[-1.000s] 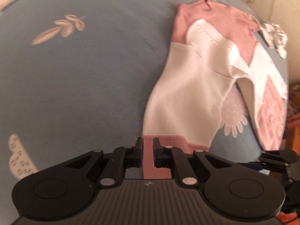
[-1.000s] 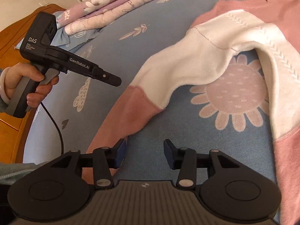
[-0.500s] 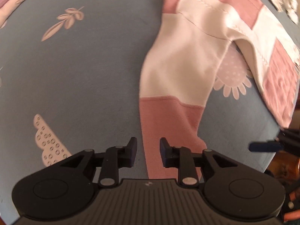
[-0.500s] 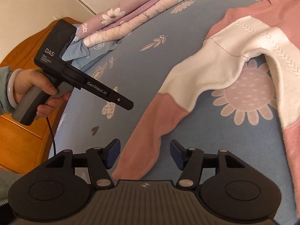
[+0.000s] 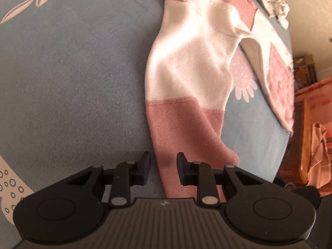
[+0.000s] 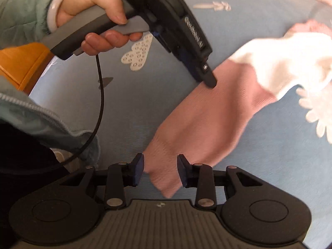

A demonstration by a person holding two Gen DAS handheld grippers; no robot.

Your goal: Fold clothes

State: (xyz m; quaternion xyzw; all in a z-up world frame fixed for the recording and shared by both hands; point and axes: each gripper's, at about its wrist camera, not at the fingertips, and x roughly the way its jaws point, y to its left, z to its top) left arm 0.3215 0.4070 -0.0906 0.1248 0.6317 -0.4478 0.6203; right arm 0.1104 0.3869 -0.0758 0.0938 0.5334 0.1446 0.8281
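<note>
Pink-white sweater [image 5: 186, 66] x1, grippers x2

**Warm daylight, strong fisheye curvature, motion blur in right view**

Both views are brightly lit with a warm cast. In the left wrist view, light patches fall across the white part of the sweater [image 5: 186, 66], near overexposure. In the right wrist view the sweater [image 6: 276, 62] is smeared and blown out toward the right edge. The bedsheet [image 5: 72, 72] curves heavily outward; corners vignette to black. Shadows are soft.
</note>
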